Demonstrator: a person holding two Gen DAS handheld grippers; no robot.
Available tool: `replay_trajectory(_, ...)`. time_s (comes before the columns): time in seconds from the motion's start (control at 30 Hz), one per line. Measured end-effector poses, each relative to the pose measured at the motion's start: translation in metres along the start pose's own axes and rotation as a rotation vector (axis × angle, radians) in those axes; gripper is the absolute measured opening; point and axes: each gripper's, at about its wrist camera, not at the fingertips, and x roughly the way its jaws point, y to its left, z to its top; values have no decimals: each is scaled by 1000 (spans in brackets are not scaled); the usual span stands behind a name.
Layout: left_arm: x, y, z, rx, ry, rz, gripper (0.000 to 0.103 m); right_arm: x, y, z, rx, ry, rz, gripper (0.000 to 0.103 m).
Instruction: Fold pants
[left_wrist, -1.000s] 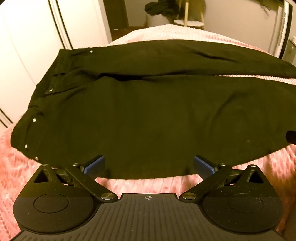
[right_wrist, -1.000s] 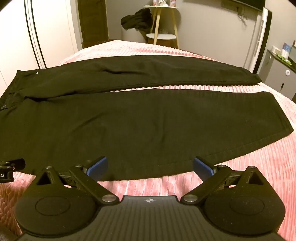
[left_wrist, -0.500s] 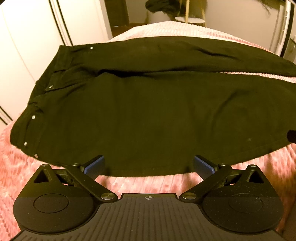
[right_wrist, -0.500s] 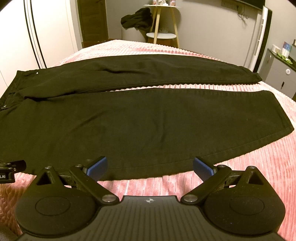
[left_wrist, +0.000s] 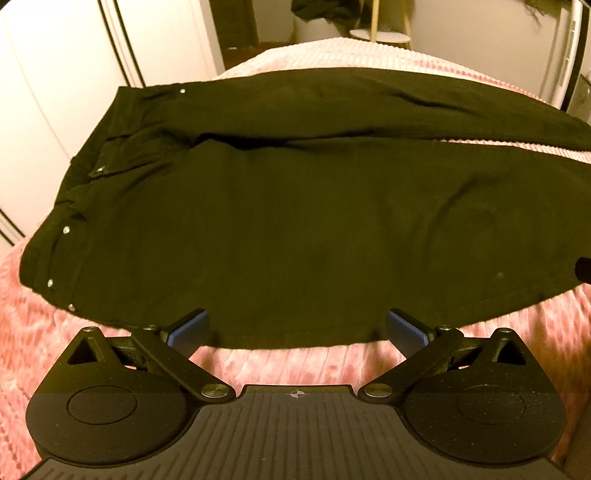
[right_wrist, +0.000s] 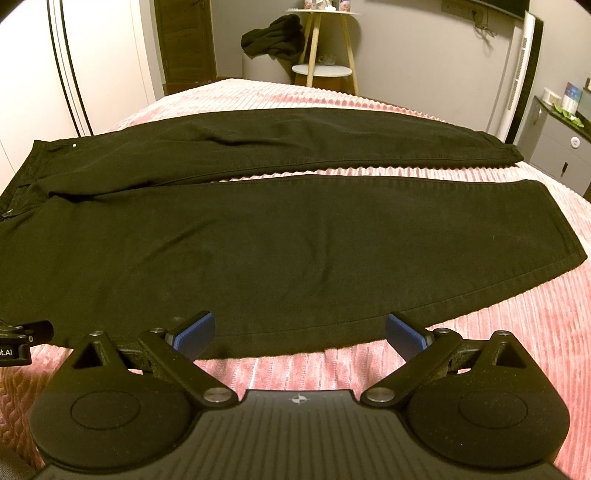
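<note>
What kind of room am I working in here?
Most likely a bedroom. The black pants lie spread on a bed with a pink ribbed cover, white wardrobe doors stand to the left, and a small side table with dark clothes sits beyond.

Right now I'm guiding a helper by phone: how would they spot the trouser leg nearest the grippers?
Find the pink ribbed bedspread. Black pants lie spread flat across it, waistband to the left. The near leg is the wider-looking one, ending at the hem on the right, split from the far leg by a pink strip.
</note>
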Motion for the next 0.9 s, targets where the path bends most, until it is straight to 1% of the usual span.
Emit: replay_trajectory(0.9, 2, 0, 3, 0, 20, 4, 103, 0, 1, -3, 0, 6, 1, 99)
